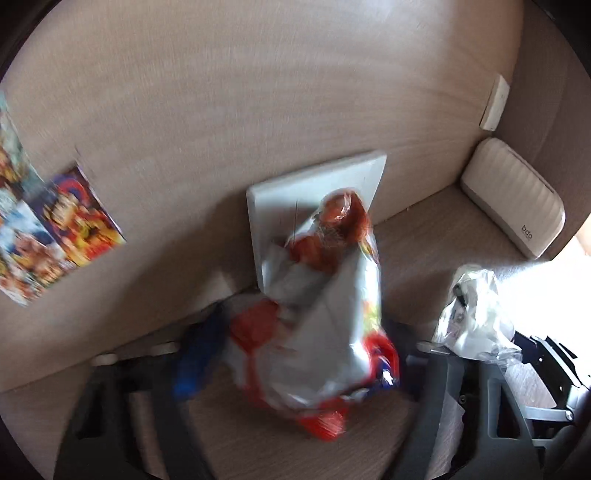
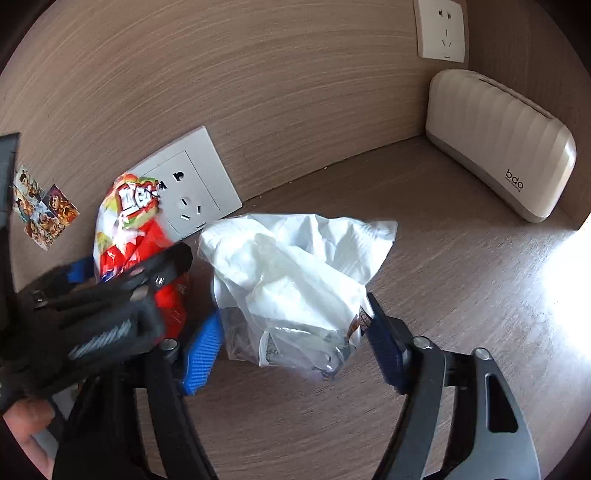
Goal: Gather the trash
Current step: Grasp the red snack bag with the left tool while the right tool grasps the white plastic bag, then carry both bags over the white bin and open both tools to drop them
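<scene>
Item one: red-and-white snack wrapper (image 1: 325,325), crinkled foil-plastic film, silver inner face showing; it stands up between the fingers of the left gripper (image 1: 291,365), in front of the grey wall socket (image 1: 314,192) at the far left of the desk. The view is blurred, and the jaws look closed in on its lower part, though whether they truly pinch it I cannot tell for certain. Judged very light, limp and slick; it should crush without harm, so any bunched fold near the bottom seam is a fair hold, while a single smooth layer may slide out. Item two: clear-and-white plastic bag (image 2: 295,280), crumpled, with small scraps inside, lying on the wooden desk surface (image 2: 461,295) just right of the wrapper. The right gripper (image 2: 299,347) stands wide open around its near end, blue pads to either side, gripping nothing yet. Judged soft, light and slippery; take it at the thick gathered bunch nearest the jaws rather than the loose far corner. Surroundings: cream ribbed tissue box (image 2: 506,140) at the far right corner, a white socket (image 2: 441,31) above it, and colourful stickers (image 2: 44,210) on the wall at far left.
</scene>
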Tool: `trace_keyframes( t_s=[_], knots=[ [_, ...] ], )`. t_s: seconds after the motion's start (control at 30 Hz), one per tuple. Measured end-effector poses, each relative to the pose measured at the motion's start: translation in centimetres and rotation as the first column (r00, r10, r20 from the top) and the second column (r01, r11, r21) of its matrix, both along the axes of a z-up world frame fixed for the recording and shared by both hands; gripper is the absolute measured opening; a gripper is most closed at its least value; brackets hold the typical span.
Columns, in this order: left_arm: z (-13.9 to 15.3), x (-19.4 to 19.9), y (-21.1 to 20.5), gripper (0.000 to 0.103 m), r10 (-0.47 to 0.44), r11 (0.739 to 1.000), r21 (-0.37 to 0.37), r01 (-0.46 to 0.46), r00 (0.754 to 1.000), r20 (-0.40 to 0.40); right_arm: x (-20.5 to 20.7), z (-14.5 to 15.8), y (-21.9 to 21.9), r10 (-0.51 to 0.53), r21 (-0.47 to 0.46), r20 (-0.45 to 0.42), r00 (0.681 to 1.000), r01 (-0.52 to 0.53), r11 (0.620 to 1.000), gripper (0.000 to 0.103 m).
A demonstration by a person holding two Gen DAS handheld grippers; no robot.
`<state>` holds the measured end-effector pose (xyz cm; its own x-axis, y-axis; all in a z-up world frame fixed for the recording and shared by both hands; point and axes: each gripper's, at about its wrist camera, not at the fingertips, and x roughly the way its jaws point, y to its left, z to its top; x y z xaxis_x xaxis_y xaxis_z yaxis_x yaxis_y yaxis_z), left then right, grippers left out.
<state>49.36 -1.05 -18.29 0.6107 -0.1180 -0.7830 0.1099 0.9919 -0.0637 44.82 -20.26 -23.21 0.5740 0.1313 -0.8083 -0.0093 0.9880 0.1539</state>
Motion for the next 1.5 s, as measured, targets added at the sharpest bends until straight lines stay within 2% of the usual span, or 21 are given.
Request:
trace_keyframes(
  t_s=[0.1,0.23,0.37,0.53,0.63,0.73,0.9,1.07,1.27,1.37,1.5],
  knots=[
    [0.3,-0.7,-0.1,0.069,-0.008,1.0,-0.006,0.008,1.0,0.004,-1.2,1.1,-0.2,0.024,0.005,0.03,0.999,-0.024,1.0,0.067],
    [2.0,-3.4,-0.4,0.069,-0.038,0.999,-0.025,0.039,0.998,0.054,-4.0,3.6,-1.6,0.033,0.013,0.091,0.995,-0.035,0.999,0.067],
    [3.9,-7.4,-2.4,0.07,-0.09,0.996,0.013,0.089,0.99,0.11,-8.1,6.3,-3.7,0.021,0.0,0.147,0.989,-0.022,1.0,0.067],
    [5.9,-12.9,-6.4,0.07,-0.187,0.982,0.036,0.183,0.97,0.154,-15.4,8.7,-7.9,-0.038,-0.032,0.202,0.979,0.045,0.998,0.067],
    [6.6,-16.3,-10.1,0.07,-0.266,0.964,0.029,0.265,0.95,0.163,-20.7,9.6,-11.1,-0.097,-0.037,0.208,0.973,0.107,0.994,0.067],
    [6.6,-19.6,-14.3,0.07,-0.355,0.934,0.026,0.356,0.922,0.156,-26.0,9.9,-13.7,-0.159,-0.048,0.192,0.968,0.171,0.984,0.067],
    [4.8,-26.9,-21.6,0.07,-0.511,0.859,0.03,0.511,0.852,0.113,-34.2,8.9,-17.9,-0.28,-0.059,0.134,0.951,0.29,0.955,0.067],
    [2.8,-32.3,-27.0,0.07,-0.618,0.785,0.017,0.619,0.783,0.067,-41.2,7.3,-21.1,-0.384,-0.07,0.067,0.921,0.388,0.919,0.067],
    [-0.1,-37.4,-31.7,0.07,-0.708,0.706,0.012,0.708,0.706,-0.002,-45.8,5.1,-23.0,-0.447,-0.071,-0.001,0.894,0.446,0.892,0.067],
    [-1.7,-38.7,-33.2,0.071,-0.736,0.676,0.009,0.737,0.676,-0.03,-47.4,3.6,-23.6,-0.472,-0.062,-0.033,0.881,0.469,0.881,0.068],
    [-3.7,-39.1,-34.8,0.071,-0.755,0.654,0.004,0.757,0.653,-0.06,-48.3,1.7,-24.6,-0.491,-0.037,-0.075,0.868,0.49,0.871,0.068]
  ],
)
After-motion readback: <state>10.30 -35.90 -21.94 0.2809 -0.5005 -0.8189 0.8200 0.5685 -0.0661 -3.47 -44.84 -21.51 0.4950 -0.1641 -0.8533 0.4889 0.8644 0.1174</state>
